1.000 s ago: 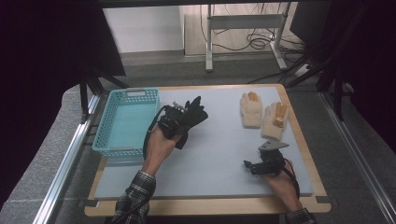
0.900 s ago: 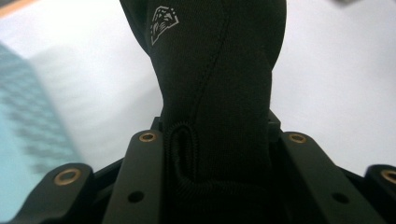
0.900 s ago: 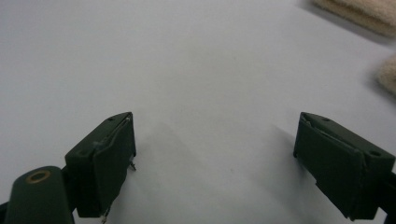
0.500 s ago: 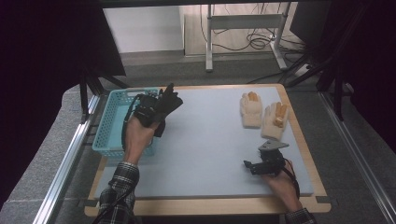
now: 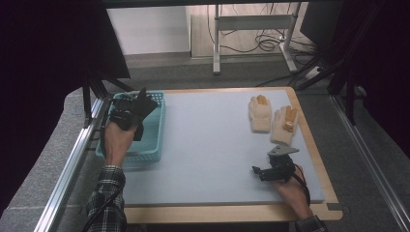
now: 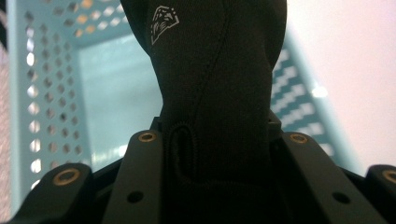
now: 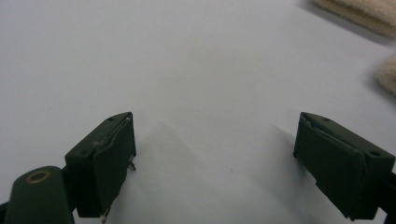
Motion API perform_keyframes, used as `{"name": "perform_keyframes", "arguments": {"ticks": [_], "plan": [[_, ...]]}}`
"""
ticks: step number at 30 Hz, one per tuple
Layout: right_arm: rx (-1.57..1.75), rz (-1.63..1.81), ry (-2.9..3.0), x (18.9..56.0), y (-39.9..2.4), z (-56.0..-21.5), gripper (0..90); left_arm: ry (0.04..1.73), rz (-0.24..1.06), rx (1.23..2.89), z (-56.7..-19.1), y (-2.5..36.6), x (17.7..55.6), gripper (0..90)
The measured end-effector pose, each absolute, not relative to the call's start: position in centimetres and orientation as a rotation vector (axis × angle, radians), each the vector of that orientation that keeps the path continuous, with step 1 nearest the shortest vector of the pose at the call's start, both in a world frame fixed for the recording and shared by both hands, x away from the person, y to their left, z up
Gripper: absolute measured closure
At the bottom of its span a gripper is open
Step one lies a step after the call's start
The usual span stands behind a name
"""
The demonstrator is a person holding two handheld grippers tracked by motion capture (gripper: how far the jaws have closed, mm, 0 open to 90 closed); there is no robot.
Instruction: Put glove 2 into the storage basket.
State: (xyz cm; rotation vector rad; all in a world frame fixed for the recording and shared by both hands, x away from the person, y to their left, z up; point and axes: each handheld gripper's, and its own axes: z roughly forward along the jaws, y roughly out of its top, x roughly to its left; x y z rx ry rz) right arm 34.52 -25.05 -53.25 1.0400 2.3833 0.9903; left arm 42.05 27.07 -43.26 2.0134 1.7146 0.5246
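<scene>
My left gripper [image 5: 131,110] is shut on a black glove [image 5: 140,105] and holds it over the teal basket [image 5: 153,140] at the table's left edge. In the left gripper view the black glove [image 6: 212,70], with a small white logo, is clamped between the jaws, and the teal basket [image 6: 56,84] lies below it. Two cream gloves with orange fingertips [image 5: 270,118] lie side by side at the far right of the mat. My right gripper [image 5: 261,171] rests open on the blue-grey mat near the front right, with nothing between its pads [image 7: 109,158].
A blue-grey mat [image 5: 212,145] covers the wooden table [image 5: 227,212]. A metal rail [image 5: 67,169] runs along the left side. A desk frame with cables [image 5: 251,34] stands on the floor behind the table.
My left hand has carried the black glove leftward from the middle of the mat to above the basket. The right gripper has stayed where it was.
</scene>
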Motion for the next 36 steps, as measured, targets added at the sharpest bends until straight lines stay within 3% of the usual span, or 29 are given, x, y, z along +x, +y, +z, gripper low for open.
{"name": "perform_keyframes", "arguments": {"ticks": [10, 21, 24, 27, 36], "plan": [[1.036, 0.989, 2.385, 34.5, -25.1, -53.3, 12.3, 1.887, 0.451, 2.053, -47.2, 29.9, 43.9, 64.5], [1.035, 0.99, 2.384, 34.5, -25.1, -53.3, 12.4, 2.046, 0.46, 2.118, -49.8, 31.9, 45.2, 60.8], [1.035, 0.99, 2.384, 34.5, -25.1, -53.3, 12.3, 2.045, 0.462, 2.118, -49.9, 32.2, 45.3, 54.9], [1.035, 0.99, 2.384, 34.5, -25.1, -53.3, 12.3, 2.038, 0.486, 2.157, -50.0, 32.0, 45.3, 38.3], [1.035, 0.989, 2.384, 34.5, -25.1, -53.3, 12.4, 1.966, 0.373, 2.184, -49.2, 31.8, 45.0, 11.1]]}}
